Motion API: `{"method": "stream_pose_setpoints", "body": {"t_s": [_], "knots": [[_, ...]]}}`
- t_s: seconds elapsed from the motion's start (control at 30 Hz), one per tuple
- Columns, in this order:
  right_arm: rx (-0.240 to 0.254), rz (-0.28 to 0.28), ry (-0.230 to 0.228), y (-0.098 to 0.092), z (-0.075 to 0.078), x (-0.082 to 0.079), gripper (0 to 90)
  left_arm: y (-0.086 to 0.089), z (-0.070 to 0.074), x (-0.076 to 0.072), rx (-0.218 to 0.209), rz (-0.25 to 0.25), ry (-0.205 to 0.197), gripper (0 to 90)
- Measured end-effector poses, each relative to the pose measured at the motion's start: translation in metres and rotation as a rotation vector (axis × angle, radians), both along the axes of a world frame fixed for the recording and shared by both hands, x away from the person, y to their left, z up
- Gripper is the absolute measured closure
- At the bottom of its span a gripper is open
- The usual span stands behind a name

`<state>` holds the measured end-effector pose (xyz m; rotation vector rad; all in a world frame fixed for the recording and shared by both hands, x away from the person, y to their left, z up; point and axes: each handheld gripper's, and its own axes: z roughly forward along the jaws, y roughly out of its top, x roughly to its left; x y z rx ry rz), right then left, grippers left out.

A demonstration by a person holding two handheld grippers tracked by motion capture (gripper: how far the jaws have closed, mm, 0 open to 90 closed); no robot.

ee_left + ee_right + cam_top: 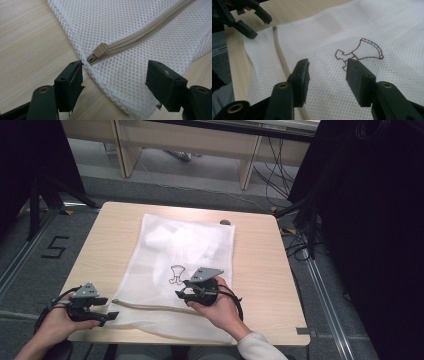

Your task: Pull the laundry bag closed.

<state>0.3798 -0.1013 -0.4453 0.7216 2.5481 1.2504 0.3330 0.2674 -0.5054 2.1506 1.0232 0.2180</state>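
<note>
Bag [170,255]: white mesh, lay flat mid-table, zipper [155,307] along the near edge.
Slider [100,49]: at the zipper's left end, just ahead of the left gripper [115,75].
Step, judged: pin the corner, then pull the slider squarely along the track.
Left jaws: spread, straddling the corner, gripping nothing.
Right gripper [327,72]: jaws wide apart above the mesh, empty.

The white mesh laundry bag [140,37] is cut off by the top and right edges (left gripper view); its pale contents [175,237] cannot be identified.
</note>
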Motion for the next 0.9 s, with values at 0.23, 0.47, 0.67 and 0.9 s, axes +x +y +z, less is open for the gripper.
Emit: {"method": "stream_pose_setpoints", "body": {"t_s": [0.23,0.47,0.67,0.9], "knots": [[-0.03,0.055,-0.03,0.021,-0.004,0.001,58.1,0.0,0.0,0.0,0.015,-0.012,-0.005,28.6],[-0.023,0.105,-0.034,0.045,-0.005,0.005,62.1,0.001,0.0,0.001,0.023,-0.012,0.001,28.7],[-0.021,0.13,-0.003,0.064,-0.008,0.005,66.3,0.001,0.0,0.0,0.018,-0.017,0.002,28.8],[-0.036,0.166,0.01,0.082,-0.012,0.006,68.9,0.0,-0.001,0.0,0.021,-0.017,0.006,28.8]]}}
